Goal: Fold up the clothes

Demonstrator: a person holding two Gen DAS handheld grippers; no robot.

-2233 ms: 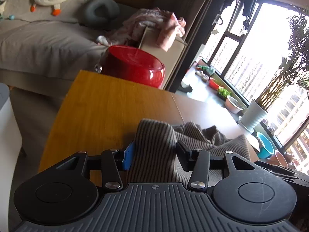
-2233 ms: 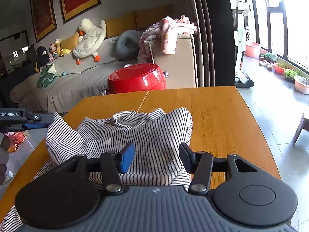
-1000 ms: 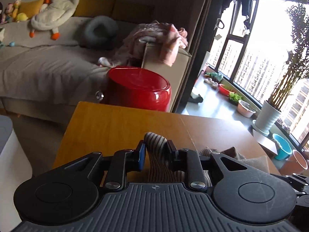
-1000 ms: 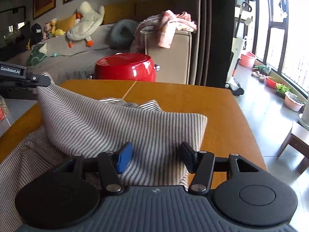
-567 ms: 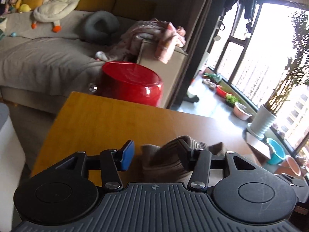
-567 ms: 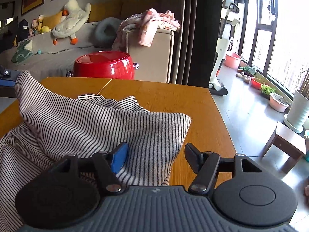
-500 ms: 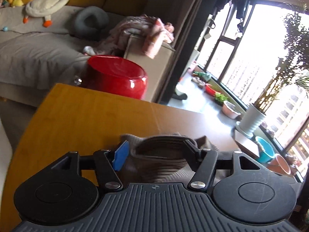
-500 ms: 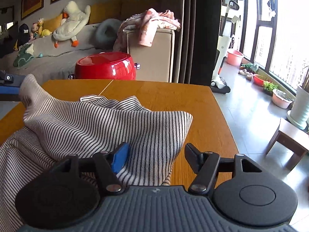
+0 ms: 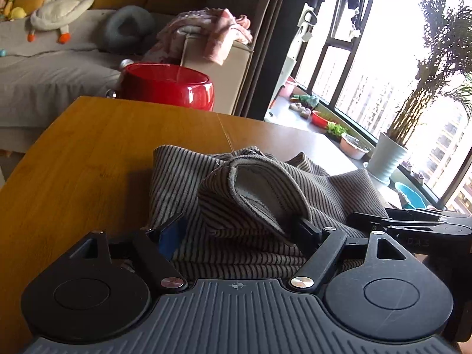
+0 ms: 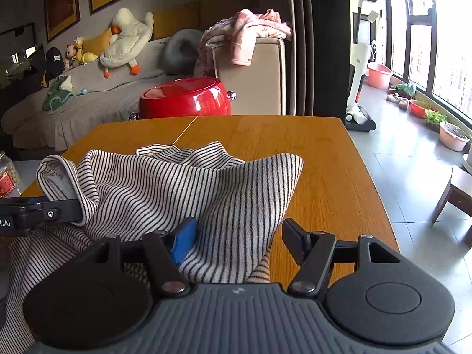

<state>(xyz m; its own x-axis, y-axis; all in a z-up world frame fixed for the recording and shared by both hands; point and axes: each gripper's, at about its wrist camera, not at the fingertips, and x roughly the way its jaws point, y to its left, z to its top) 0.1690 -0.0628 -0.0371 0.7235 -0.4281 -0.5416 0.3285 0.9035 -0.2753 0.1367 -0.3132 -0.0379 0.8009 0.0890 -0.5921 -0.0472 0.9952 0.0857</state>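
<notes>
A black-and-white striped garment [image 9: 183, 177] lies bunched on the wooden table [image 9: 88, 147]. My left gripper [image 9: 239, 233] is open above its near edge, and a loop of the cloth rests against the right finger. In the right wrist view the same garment [image 10: 177, 183] spreads between the fingers of my right gripper [image 10: 239, 242], which is open and holds nothing. The left gripper [image 10: 59, 211] comes in from the left there, its tip under a rolled fold. The right gripper [image 9: 358, 219] shows side-on at the right of the left wrist view.
A red pot [image 10: 185, 97] stands beyond the table's far edge, in front of a grey sofa [image 10: 88, 94] with soft toys. Bare table top [image 10: 324, 162] lies right of the garment. A jar [image 10: 6, 174] is at the left, a low wooden stool [image 10: 454, 194] on the floor right.
My left gripper, shut on a fold of the garment a second ago, has opened and moved over the pile. The lifted cloth has sunk onto the table. The right gripper stayed open.
</notes>
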